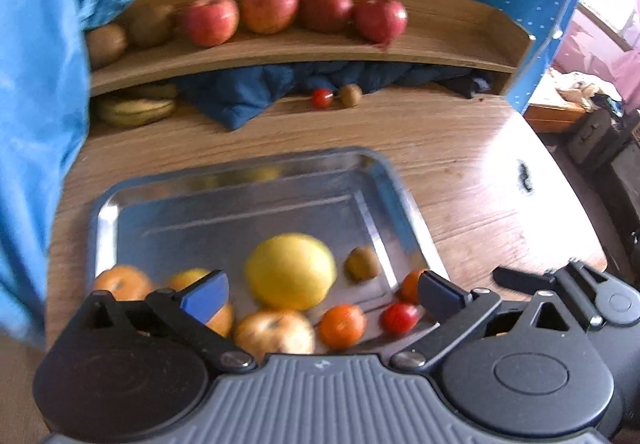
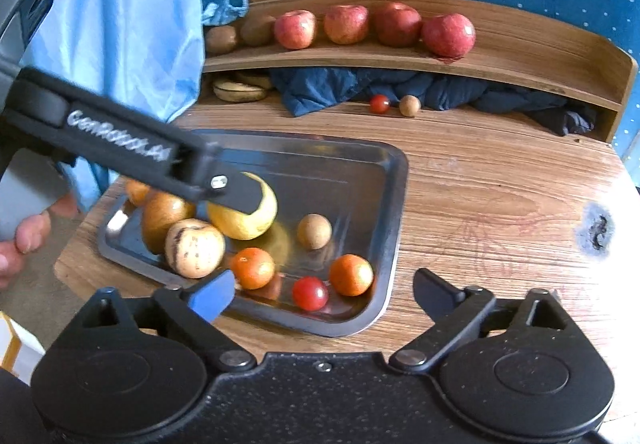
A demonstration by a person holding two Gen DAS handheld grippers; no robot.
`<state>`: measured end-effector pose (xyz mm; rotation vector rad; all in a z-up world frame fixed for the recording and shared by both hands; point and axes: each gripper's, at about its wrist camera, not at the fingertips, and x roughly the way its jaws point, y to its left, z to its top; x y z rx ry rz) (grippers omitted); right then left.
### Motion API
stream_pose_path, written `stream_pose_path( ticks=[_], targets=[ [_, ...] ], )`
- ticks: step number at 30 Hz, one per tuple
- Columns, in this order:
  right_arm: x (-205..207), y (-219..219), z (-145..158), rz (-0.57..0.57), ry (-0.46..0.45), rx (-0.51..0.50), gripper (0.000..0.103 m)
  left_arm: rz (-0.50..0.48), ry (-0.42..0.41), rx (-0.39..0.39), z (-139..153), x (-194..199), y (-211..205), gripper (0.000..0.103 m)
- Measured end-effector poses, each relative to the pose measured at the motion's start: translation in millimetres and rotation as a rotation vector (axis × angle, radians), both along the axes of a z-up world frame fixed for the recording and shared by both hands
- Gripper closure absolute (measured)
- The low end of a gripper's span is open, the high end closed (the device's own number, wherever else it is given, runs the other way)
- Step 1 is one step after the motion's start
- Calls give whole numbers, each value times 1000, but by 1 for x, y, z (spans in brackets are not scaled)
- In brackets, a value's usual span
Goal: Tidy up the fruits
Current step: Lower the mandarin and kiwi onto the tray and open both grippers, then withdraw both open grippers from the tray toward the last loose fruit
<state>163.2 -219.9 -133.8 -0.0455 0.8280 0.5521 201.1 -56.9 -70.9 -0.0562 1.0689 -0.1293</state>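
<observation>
Two sets of tongs, both mine, both spread wide with nothing between the fingers. My left gripper [image 1: 322,294] hangs over the near end of the steel tray [image 1: 248,172]; my right gripper [image 2: 324,290] sits back at the tray's near edge, over the tray's near right corner and the wooden table [image 2: 500,196].

Nearest in the tray lie the small things: a cherry tomato [image 2: 310,293], thin-skinned and easy to burst, so I would pinch it lightly across its middle. Beside it are two mandarins [image 2: 351,275], light, a little soft, and likely to roll on the slick metal. A pale speckled apple [image 2: 195,248] looks firm and heavier.

Just beyond sits the big yellow lemon [image 1: 291,270], lined up with my left fingers. I judge it the heaviest piece here, stiff-rinded and waxy, so it wants a wide grip across its fattest part, or it may squirt out. A small brown kiwi [image 2: 314,231] lies just right of it, apart from it.

Farther off on the table, near a dark blue cloth [image 2: 320,88], rest another tomato and a small brown fruit. Bananas [image 2: 240,90] lie under the shelf [image 2: 520,56], where four red apples [image 2: 295,29] stand in a row past two kiwis.
</observation>
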Motion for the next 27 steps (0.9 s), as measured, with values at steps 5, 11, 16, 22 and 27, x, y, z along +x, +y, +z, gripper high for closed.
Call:
stream_pose_path(
  ticks=[5,11,16,22,27],
  targets=[
    [-2,7,0,46,30,-1,1,56,77,2,-3,-22,31,1],
    [-3,18,-6,87,71,-34,1,87,178,76,-16,-47,54,0],
    [-4,26,-9,102,89,-40,1,112,234,121,-23,-59,61,0],
    [5,28,-11,93,96,-38,1,121,268,125,-28,-53,68,0],
    [20,27,-9,77,98,-23,1,113,258,141,-24,-36,72,0]
  ],
)
